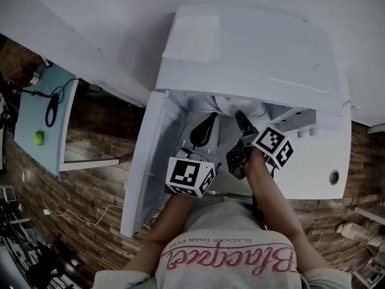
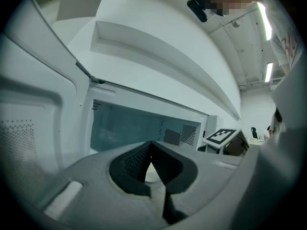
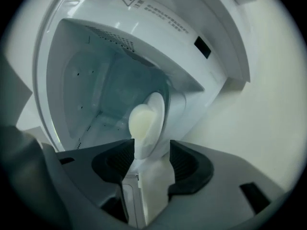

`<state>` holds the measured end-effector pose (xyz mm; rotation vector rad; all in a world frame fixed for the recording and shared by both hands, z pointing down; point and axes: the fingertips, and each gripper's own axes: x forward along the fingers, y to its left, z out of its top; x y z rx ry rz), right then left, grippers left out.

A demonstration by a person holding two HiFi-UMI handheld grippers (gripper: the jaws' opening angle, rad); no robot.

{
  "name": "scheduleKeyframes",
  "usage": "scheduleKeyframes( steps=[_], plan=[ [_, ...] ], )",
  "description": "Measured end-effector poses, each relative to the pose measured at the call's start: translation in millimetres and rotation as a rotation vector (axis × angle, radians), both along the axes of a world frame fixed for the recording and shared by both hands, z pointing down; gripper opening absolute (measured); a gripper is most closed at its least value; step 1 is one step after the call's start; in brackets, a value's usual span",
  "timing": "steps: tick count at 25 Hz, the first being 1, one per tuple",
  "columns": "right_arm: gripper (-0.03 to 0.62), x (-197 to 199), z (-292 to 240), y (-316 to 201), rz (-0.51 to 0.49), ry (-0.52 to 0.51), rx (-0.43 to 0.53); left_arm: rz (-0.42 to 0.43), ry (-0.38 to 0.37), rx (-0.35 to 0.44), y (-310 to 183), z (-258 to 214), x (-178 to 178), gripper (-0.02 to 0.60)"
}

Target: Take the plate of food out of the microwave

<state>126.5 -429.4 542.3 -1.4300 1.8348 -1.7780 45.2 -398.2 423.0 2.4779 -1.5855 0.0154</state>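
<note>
Plate (image 3: 156, 110) with food (image 3: 139, 120) inside open microwave (image 3: 158, 18). Right gripper (image 3: 152, 143) spread wide, rim between pads, not pinched. Left gripper (image 2: 151, 147) pressed together, empty. Plate likely rigid, slick, breakable: grip rim, keep level.

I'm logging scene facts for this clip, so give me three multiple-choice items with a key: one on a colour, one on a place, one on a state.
1. The microwave is: A black; B white; C red.
2. The green ball lies: A on top of the microwave; B inside the microwave; C on the pale blue table.
3. On the right gripper, the fingers are: A apart, with the plate of food between them; B pressed together, empty; C out of view.

Key: 1 B, its casing and open door are white. 2 C, the head view shows it on the table at far left. 3 A, the right gripper view shows the gap with the plate in it.
</note>
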Motion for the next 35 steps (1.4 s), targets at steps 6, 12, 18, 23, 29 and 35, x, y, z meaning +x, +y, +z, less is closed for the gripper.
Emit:
scheduleKeyframes(
  steps=[6, 12, 18, 23, 29, 35],
  plan=[
    [0.224, 1.6, 14.2, -6.0, 0.087, -0.073, -0.114, -0.001, 0.003, -0.008, -2.4, 3.0, -1.2, 0.003],
    [0.218, 5.0, 21.3, -9.3, 0.124, -0.036, -0.171, -0.002, 0.002, -0.009, -0.5, 4.0, -1.5, 0.003],
    [0.198, 5.6, 22.2, -8.0, 0.123, -0.023, -0.166, -0.008, -0.005, -0.012, 1.8, 2.9, -2.7, 0.003],
    [0.179, 7.6, 20.2, -4.9, 0.106, -0.01, -0.15, -0.011, -0.017, -0.024, 7.6, 5.9, -3.1, 0.003],
    [0.139, 10.4, 12.6, -3.4, 0.1, -0.008, -0.142, -0.011, -0.022, -0.024, 14.5, 4.3, -5.7, 0.003],
    [0.058, 12.3, 0.1, -2.2, 0.088, 0.027, -0.103, -0.006, -0.021, -0.023, 20.8, 3.1, -5.0, 0.003]
  ],
)
